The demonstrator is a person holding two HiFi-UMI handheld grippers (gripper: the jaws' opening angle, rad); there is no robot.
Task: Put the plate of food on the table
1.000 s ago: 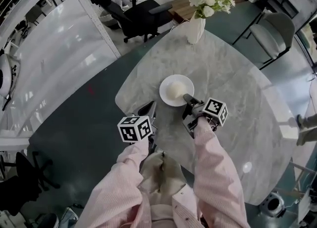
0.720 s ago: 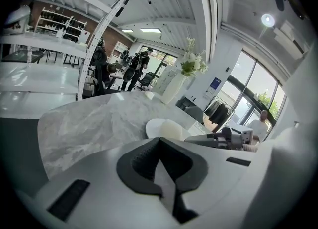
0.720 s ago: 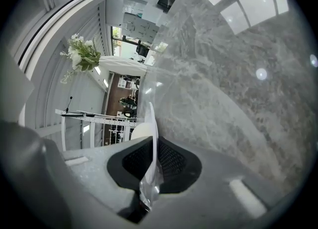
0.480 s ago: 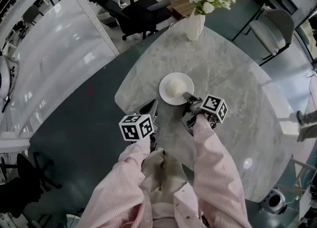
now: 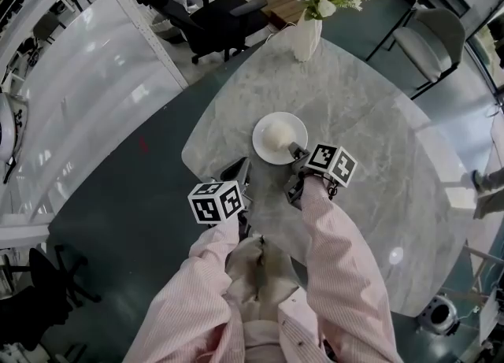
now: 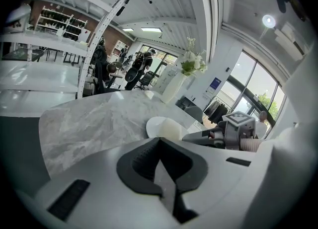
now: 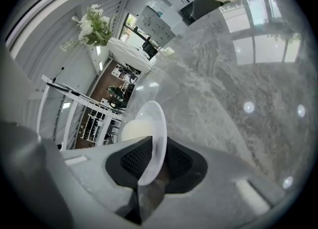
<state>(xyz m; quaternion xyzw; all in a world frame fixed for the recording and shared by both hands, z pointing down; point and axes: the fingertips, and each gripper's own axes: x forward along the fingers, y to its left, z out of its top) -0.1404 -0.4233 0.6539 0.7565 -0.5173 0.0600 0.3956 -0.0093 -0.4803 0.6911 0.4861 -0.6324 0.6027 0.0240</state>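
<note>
Plate sits flat on the table, near rim between the right gripper's opening jaws, which should widen fully before backing straight off; left gripper is closed, empty.

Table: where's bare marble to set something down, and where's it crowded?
Bare: the wide right side of the table, from the plate of food out to the rim, and the strip between the vase and the plate. Crowded: the near-left edge, where the left gripper sits shut and the right gripper has its jaws opening around the plate's rim.
</note>
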